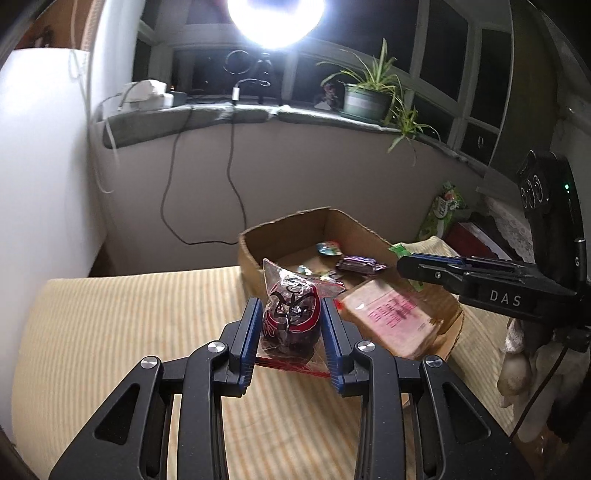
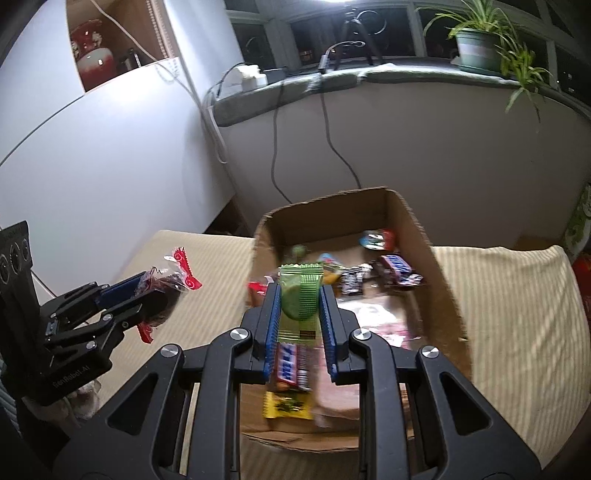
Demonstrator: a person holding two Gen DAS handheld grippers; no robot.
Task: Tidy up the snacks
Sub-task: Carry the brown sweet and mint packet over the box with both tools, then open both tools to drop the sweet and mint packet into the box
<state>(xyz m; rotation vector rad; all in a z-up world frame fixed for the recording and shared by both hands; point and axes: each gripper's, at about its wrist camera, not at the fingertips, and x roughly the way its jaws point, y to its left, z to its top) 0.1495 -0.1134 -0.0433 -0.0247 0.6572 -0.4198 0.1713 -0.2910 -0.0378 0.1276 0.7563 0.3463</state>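
My left gripper [image 1: 291, 308] is shut on a dark red-and-black snack packet [image 1: 291, 317] in clear wrap, held above the striped cloth just left of the cardboard box [image 1: 251, 254]. It also shows in the right wrist view [image 2: 162, 291]. My right gripper [image 2: 300, 295] is shut on a green snack packet [image 2: 300, 295] and holds it over the open box [image 2: 439, 273]. The box holds several snacks: a Snickers bar [image 2: 291, 363], a yellow packet [image 2: 288, 405], a pink packet [image 1: 391, 314] and dark candy bars [image 2: 397, 271].
The box sits on a striped beige cloth [image 1: 129, 332]. A green bag [image 1: 443, 212] and a red box [image 1: 469, 236] lie at the right. A windowsill with a potted plant [image 1: 365, 96], cables and a bright lamp [image 1: 275, 18] is behind.
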